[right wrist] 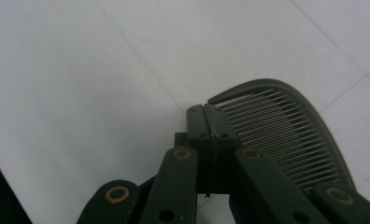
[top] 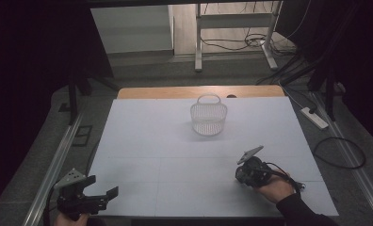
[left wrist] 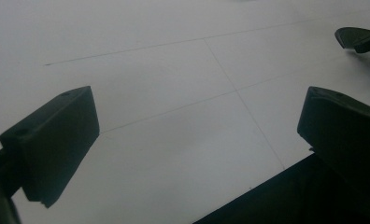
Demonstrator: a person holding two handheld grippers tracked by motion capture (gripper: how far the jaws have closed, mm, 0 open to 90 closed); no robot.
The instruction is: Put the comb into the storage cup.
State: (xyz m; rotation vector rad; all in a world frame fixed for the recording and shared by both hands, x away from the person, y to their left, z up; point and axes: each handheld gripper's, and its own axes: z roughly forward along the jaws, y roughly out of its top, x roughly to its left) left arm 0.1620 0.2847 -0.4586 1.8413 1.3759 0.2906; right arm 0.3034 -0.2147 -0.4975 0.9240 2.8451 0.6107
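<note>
A dark green comb (right wrist: 286, 135) lies flat on the white table top (right wrist: 71, 70), its teeth running under the right jaw. My right gripper (right wrist: 206, 111) is shut, jaws pressed together, with the tips at the comb's near end and nothing seen between them. From above, the right gripper (top: 241, 175) points down at the table's front right, held by a hand in a dark sleeve. At the table's front left corner my left gripper (top: 101, 187) is open, and nothing but bare table lies between its jaws (left wrist: 199, 112).
A white mesh basket (top: 208, 120) with a handle stands at the back middle of the table (top: 175, 146). A dark shape (left wrist: 360, 39) lies far off in the left gripper view. Cables and a power strip (top: 314, 117) lie on the floor at the right.
</note>
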